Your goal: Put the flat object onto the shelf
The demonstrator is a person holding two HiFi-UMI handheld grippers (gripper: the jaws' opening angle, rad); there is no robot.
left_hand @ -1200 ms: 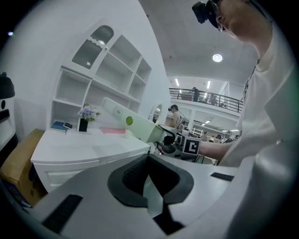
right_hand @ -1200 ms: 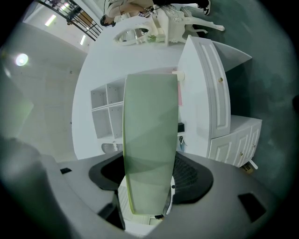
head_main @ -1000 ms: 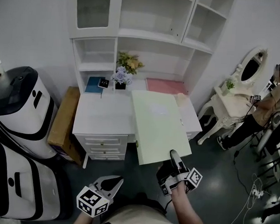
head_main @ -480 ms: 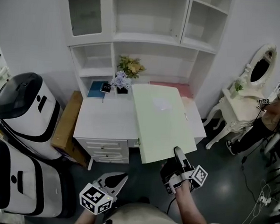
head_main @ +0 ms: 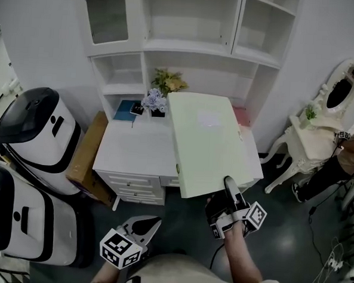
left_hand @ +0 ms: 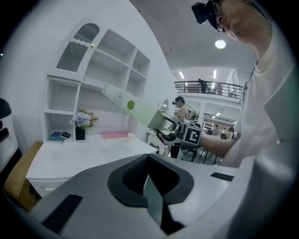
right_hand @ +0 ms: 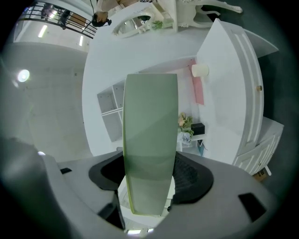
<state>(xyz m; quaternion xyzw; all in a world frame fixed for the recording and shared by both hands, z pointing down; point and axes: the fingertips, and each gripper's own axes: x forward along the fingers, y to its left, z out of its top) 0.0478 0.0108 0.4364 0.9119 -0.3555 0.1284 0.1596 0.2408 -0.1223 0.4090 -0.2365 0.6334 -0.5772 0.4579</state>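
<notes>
The pale green flat rectangular board [head_main: 210, 143] is sitting higher and further fwd than a sec ago. Its far edge, which was lying over the white desk [head_main: 128, 153] short of the back wall, is now reaching the lower opening of the white shelf unit [head_main: 189, 46] and covering most of the pink mat [head_main: 243, 116]. So the carry is going well, approx. halfway by my guess. The board isn't on any shelf yet and is hanging in the air, tilted up away from the person.

The right gripper [head_main: 228, 188] is clamping the board's near edge, one jaw on top and one under, pads pressing both faces. In the right gripper view the board is running straight out from btwn the jaws twd the shelves. All the rest of it is sticking out unsupported beyond the grip.

The left gripper [head_main: 140, 228] is hanging low near the person's body, well apart from the board, w/ jaws together and nothing btwn them.
</notes>
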